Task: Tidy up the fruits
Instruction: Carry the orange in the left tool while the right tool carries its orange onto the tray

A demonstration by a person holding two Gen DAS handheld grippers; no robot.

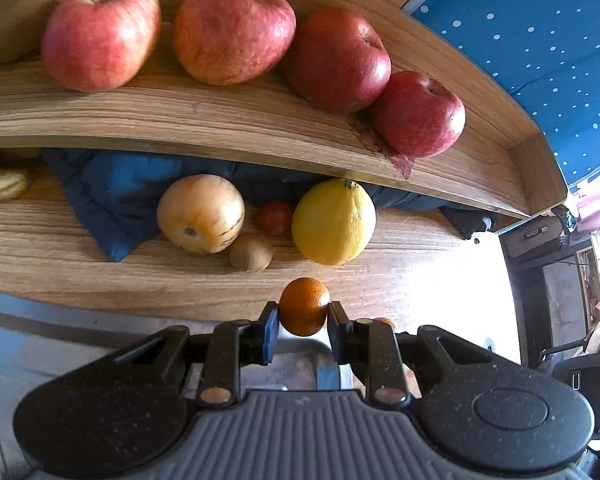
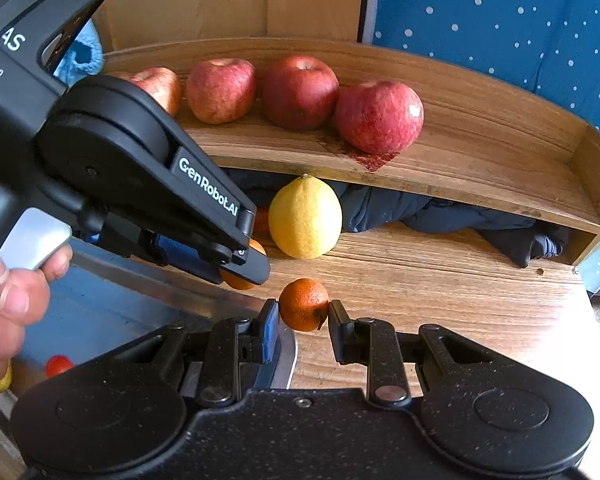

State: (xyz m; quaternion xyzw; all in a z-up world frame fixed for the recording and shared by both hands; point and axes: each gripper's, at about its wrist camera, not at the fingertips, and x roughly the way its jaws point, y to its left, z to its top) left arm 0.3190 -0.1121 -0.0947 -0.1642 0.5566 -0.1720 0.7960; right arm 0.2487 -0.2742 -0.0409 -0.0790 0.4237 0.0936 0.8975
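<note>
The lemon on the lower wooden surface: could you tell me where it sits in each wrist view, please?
Left wrist view: the lemon is just right of centre, below the shelf edge, beyond the left gripper.
Right wrist view: the lemon is at centre, under the shelf.
Shared landmark: the rightmost red apple on the shelf above it.

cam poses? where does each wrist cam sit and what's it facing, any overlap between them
Left wrist: rides the left gripper, facing forward at the two-level wooden shelf; own fingers clamp a small orange.
Right wrist: rides the right gripper, facing the same shelf from further right; its fingers flank a second small orange, contact unclear; the left gripper and a hand cross its left side.
Shared: four red apples on the upper level, a lemon below.
</note>
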